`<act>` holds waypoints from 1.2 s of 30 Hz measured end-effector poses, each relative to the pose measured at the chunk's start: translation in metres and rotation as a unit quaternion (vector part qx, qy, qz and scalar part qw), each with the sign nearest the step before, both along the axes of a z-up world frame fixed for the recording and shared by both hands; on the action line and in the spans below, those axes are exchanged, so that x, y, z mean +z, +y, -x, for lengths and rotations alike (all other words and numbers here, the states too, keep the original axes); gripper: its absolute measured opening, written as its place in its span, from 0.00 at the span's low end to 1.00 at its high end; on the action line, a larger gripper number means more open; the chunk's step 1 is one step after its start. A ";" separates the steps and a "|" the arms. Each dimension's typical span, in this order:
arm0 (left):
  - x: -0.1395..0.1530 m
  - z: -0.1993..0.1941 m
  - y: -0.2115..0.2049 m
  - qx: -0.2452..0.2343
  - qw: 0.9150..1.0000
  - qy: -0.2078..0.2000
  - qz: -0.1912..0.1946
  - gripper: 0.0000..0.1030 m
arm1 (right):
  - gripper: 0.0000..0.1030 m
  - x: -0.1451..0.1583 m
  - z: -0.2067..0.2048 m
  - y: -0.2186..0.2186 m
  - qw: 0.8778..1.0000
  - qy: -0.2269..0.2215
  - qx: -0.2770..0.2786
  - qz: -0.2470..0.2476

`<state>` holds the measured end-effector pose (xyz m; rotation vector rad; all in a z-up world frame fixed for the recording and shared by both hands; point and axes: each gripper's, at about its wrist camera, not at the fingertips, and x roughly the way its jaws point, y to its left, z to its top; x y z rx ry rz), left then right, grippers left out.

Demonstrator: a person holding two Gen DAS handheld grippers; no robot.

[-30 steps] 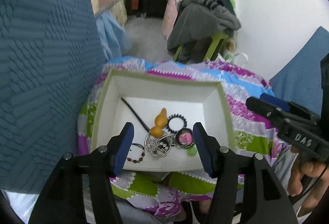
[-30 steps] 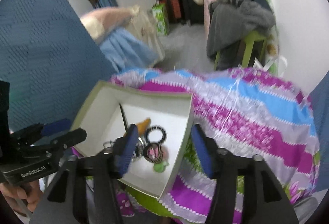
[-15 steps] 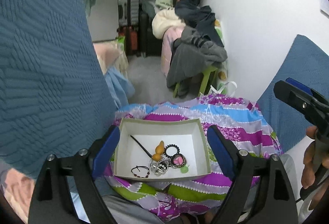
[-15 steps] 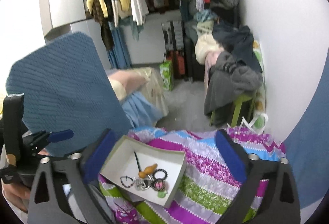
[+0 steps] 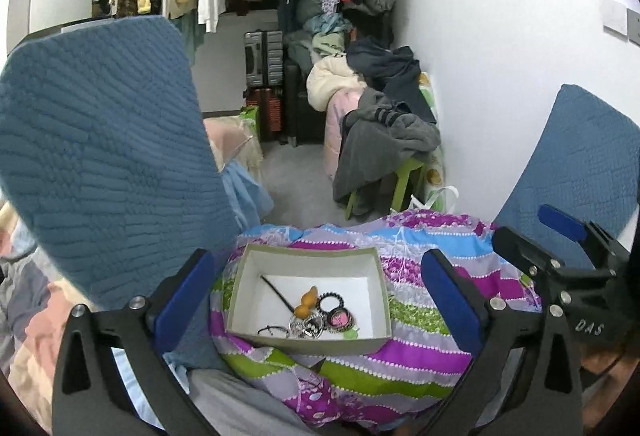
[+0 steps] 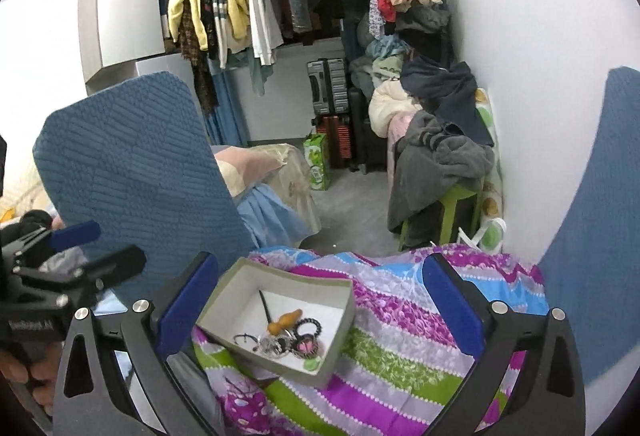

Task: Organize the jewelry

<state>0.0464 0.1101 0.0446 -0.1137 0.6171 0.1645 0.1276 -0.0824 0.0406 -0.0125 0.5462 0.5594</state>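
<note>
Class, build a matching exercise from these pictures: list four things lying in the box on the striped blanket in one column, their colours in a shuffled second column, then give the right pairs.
Things:
1. gourd-shaped charm
2. hair tie
3. round pendant centre
4. small bead near the front wall

Colours:
A. green
B. black
C. orange-brown
D. pink

Pairs: 1-C, 2-B, 3-D, 4-A

All four lie inside the box.
</note>
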 end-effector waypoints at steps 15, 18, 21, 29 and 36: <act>-0.038 0.025 0.004 0.036 0.999 0.038 -0.002 0.99 | 1.00 -0.045 0.038 -0.010 0.999 0.032 -0.011 0.025; -0.044 0.028 0.007 0.042 0.998 0.046 -0.004 0.99 | 1.00 -0.049 0.041 -0.008 0.999 0.028 -0.016 0.031; -0.048 0.030 0.009 0.044 0.998 0.052 -0.001 0.99 | 1.00 -0.055 0.041 -0.006 0.999 0.033 -0.018 0.033; -0.057 0.025 0.002 0.024 0.998 0.064 -0.008 0.99 | 1.00 -0.067 0.040 -0.006 0.998 0.040 -0.031 0.035; -0.067 0.022 0.001 0.026 0.997 0.075 -0.007 0.99 | 1.00 -0.075 0.042 -0.009 0.997 0.053 -0.036 0.030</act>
